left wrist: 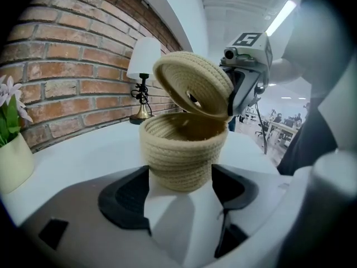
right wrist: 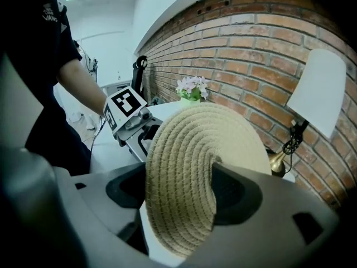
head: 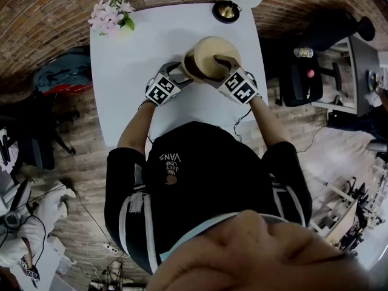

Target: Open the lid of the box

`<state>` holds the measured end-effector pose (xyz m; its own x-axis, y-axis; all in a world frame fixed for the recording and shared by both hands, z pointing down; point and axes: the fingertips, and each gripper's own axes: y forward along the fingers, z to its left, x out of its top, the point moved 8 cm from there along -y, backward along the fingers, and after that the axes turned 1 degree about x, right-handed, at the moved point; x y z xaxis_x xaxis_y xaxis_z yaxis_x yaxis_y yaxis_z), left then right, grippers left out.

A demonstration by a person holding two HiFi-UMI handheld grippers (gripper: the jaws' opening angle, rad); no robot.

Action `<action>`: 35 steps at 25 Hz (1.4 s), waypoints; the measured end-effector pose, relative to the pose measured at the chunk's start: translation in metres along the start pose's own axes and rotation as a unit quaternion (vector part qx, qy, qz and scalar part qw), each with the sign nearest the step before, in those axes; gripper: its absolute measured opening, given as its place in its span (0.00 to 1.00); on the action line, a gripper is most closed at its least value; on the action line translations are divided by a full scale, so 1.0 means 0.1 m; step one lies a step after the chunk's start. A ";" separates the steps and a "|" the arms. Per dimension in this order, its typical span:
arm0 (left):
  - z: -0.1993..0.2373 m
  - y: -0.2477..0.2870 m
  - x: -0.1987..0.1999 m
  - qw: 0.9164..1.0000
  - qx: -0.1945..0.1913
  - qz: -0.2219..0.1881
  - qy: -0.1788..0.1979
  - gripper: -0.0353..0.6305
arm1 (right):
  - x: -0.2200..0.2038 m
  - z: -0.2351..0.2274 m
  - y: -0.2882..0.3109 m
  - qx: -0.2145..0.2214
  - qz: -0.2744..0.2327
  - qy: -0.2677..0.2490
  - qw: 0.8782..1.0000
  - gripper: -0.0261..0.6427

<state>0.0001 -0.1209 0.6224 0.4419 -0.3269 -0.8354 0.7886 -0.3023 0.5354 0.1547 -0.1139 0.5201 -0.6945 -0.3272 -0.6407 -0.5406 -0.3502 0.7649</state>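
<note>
Bench [head: 121,65]: white; a pot of pink flowers [head: 111,14] stands at your far left corner.
Left gripper [left wrist: 181,180]: your jaws clasp the box low on its sides, one on each flank.
Right gripper [right wrist: 184,191]: your jaws pinch the lid by its edge.
Box [left wrist: 183,149]: a round woven-rope basket, upright near the bench's middle, its mouth uncovered.
Lid [right wrist: 192,166]: a woven-rope disc, held tilted just above the box's rim.

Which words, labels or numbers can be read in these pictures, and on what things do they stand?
"WE JUST LOVE VANS": black shirt, seen upside down.
Sleeve print in the right gripper view: too blurred to read.
Square markers: patterns only, no letters.
</note>
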 end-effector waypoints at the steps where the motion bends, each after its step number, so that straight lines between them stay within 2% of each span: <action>1: 0.00 0.00 0.01 1.000 0.000 -0.002 0.000 0.56 | -0.01 -0.01 -0.01 -0.002 -0.004 0.009 1.000 0.54; 17: -0.05 -0.12 0.01 0.999 0.014 -0.015 -0.027 0.56 | -0.16 -0.09 -0.24 -0.061 -0.060 0.093 0.992 0.54; 35: -0.09 -0.44 0.14 0.997 0.043 -0.056 -0.031 0.56 | -0.39 -0.07 -0.57 -0.126 -0.137 0.194 0.963 0.54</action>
<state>-0.0244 -0.1045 0.5858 0.3239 -0.3408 -0.8826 0.7906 -0.4150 0.4504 0.2157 -0.0872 0.5006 -0.2863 -0.4779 -0.8305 -0.5117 -0.6565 0.5542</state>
